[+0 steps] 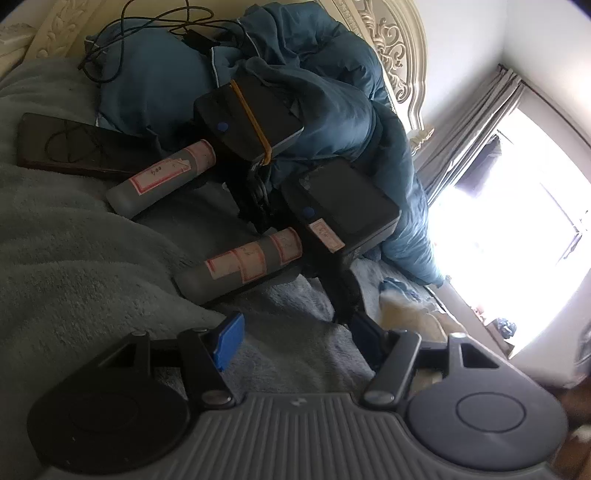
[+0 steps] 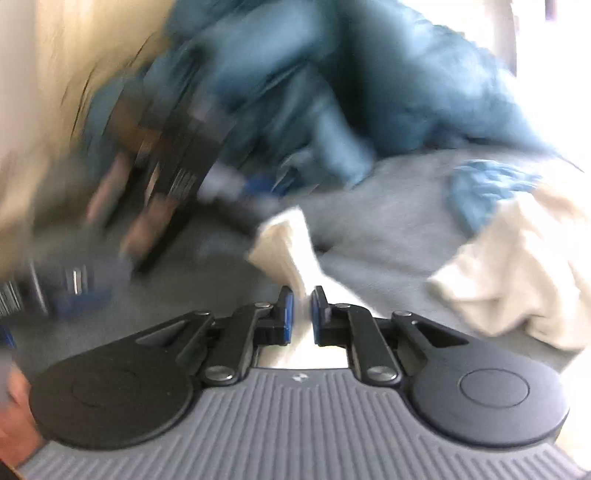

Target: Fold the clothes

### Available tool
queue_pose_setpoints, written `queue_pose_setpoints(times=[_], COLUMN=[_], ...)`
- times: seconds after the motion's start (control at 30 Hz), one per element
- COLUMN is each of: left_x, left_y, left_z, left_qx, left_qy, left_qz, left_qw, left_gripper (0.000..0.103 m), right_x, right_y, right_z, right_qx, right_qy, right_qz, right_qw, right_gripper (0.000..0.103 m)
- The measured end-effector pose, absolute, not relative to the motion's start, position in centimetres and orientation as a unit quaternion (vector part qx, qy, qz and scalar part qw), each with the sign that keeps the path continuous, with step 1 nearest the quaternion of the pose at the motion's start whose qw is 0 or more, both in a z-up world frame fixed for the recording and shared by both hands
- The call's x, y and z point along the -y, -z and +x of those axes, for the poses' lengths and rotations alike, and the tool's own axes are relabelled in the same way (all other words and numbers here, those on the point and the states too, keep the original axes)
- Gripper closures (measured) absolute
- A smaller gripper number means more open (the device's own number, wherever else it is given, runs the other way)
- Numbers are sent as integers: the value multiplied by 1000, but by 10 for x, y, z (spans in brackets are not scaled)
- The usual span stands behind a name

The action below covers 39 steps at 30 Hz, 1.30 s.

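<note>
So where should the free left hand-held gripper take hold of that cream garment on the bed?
Probably the cream garment's loose, rumpled outer edge, coming in low from the bed side: it lies bunched on the grey blanket, while the right hand-held gripper already pinches one corner.

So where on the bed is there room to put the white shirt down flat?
The grey blanket is bare left of the spare grippers. The far end, by the blue quilt and the black cable, is crowded.
</note>
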<state>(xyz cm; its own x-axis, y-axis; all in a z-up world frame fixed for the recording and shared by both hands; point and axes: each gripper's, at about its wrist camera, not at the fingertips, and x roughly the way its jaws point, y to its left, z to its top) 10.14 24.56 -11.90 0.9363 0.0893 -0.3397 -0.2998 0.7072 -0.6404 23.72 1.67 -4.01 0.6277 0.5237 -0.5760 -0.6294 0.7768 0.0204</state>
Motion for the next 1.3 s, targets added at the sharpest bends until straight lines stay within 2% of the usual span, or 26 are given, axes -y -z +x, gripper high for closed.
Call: queue_pose_setpoints(times=[0.23, 0.4, 0.77, 1.03, 1.17, 1.23, 1.3], left_x=[-227, -219, -230, -228, -226, -223, -219], left_y=[112, 112, 118, 121, 122, 121, 118], left_z=[104, 106, 109, 112, 115, 115, 113], left_qx=[-134, -140, -153, -160, -168, -166, -160], left_qy=[-81, -71, -74, -74, -75, -73, -74], left_qz=[-363, -357, -377, -382, -376, -368, -354], left_qw=[919, 921, 910, 907, 908, 912, 918], left_gripper=[37, 37, 37, 37, 37, 37, 37], right_x=[32, 6, -82, -94, -101, -98, -90], right_y=[-68, -103, -62, -15, -6, -10, -17], right_z=[244, 255, 315, 347, 347, 343, 338], right_qx=[-176, -137, -166, -226, -248, -244, -236], right_qy=[-308, -348, -354, -343, -351, -356, -357], right_qz=[9, 26, 17, 54, 56, 60, 68], right_qw=[935, 927, 920, 910, 901, 900, 901], right_gripper=[95, 95, 95, 94, 89, 80, 63])
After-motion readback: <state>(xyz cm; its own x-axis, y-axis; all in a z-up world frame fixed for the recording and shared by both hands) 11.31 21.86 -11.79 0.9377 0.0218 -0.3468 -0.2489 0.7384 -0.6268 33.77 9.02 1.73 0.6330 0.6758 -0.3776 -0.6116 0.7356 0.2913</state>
